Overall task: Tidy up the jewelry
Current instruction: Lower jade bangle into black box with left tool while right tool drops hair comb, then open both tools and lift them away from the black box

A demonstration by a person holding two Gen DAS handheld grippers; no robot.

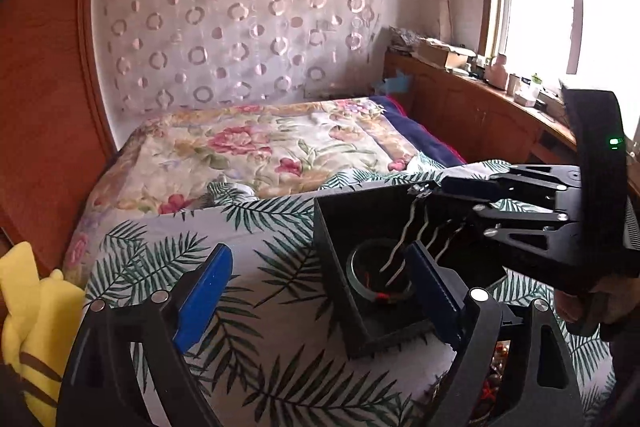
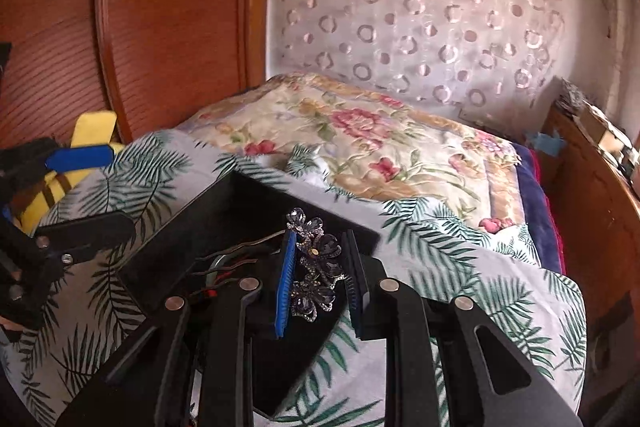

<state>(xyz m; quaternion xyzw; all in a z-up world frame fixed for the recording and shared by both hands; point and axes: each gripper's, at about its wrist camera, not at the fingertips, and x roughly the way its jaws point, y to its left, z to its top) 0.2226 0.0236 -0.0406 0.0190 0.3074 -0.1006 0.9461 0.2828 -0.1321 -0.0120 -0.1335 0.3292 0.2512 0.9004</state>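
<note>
Yellow plush toy with brown stripes [image 1: 28, 311] at far left on a bed spread with a palm-leaf print sheet [image 1: 256, 347]. Left gripper [image 1: 320, 291] over the sheet, blue-padded fingers [image 1: 204, 291] wide apart, clamped on nothing. Just right of centre, square black open-top jewelry box [image 1: 332, 223] resting on the sheet, glassy green bangle [image 1: 356, 267] lying inside. Right gripper [image 2: 320, 279] above the box, fingers clamped on dark rhinestone flower hair comb [image 2: 316, 259], wavy metal prongs [image 1: 404, 243] hanging into the box over the bangle.
</note>
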